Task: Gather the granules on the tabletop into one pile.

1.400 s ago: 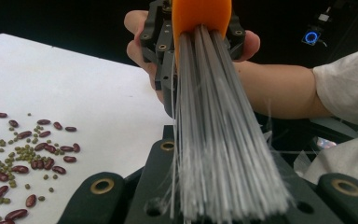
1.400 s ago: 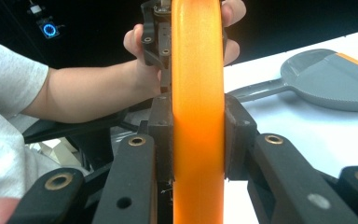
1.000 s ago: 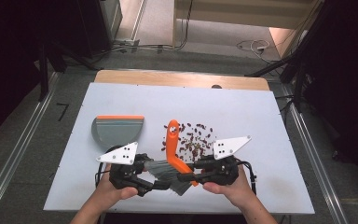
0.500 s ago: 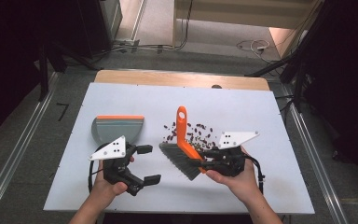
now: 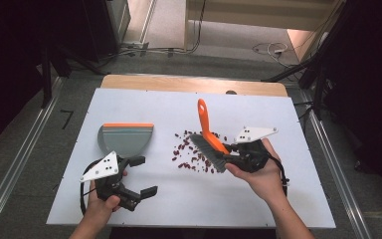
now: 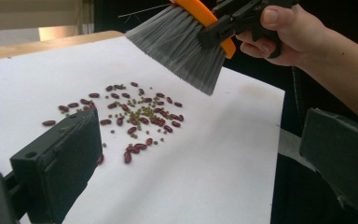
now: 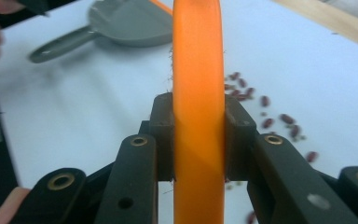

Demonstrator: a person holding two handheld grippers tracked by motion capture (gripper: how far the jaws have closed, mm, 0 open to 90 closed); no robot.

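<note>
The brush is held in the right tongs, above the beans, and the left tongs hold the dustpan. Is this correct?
Not quite. The left tongs are open and hold nothing; the dustpan lies on the table, as the high view shows. The right tongs do hold the brush above the beans.

The high view looks down and forward, toward 12 o'clock, over the whole white table (image 5: pixel 278 199). The left gripper view sits low, facing the scattered beans (image 6: pixel 135 114) close up. The right gripper view looks along the orange brush handle (image 7: pixel 198 93) toward the same beans at 3 o'clock.
</note>
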